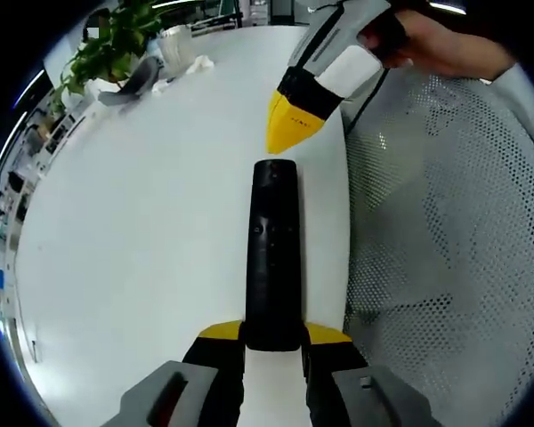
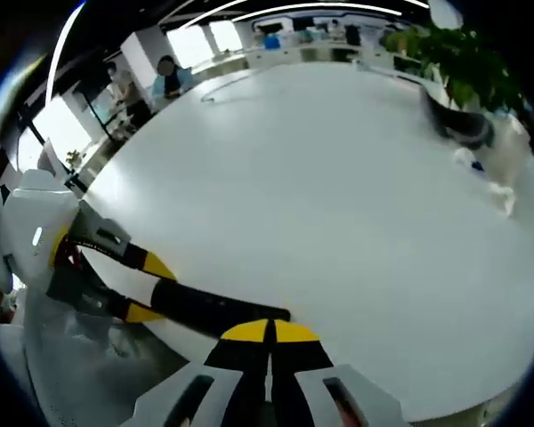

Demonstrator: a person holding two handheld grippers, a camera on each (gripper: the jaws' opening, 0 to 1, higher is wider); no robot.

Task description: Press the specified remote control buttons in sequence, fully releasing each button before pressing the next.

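On the white table, near its edge beside the mesh chair, sits everything that matters. Back of the table: a potted plant and some crumpled white stuff, well apart from the work.

Remote: black, long, slim. Near end clamped between the left gripper's yellow-tipped jaws, narrow grip on the remote's sides. In the left gripper view its long axis runs straight out along the jaws, far end pointing away from the left gripper toward the right one. Button face looks up; a few small buttons visible mid-body, can't read which.

Right gripper, in a hand: jaws closed together into one yellow point, holding nothing. It sits just beyond the remote's far end, tip aimed down at it, apart — not on any button. In the right gripper view, same closed tips with the remote just past them, lying crosswise, and the left gripper holding its other end.

Key relation: pressing tip is off the far end, on the remote's axis. My read: it needs to come back along that axis toward the left gripper to reach the mid-body buttons, then go down. Right is the pressing hand; left is just the clamp. Risk: an off-centre press rolls the slim body in the grip.
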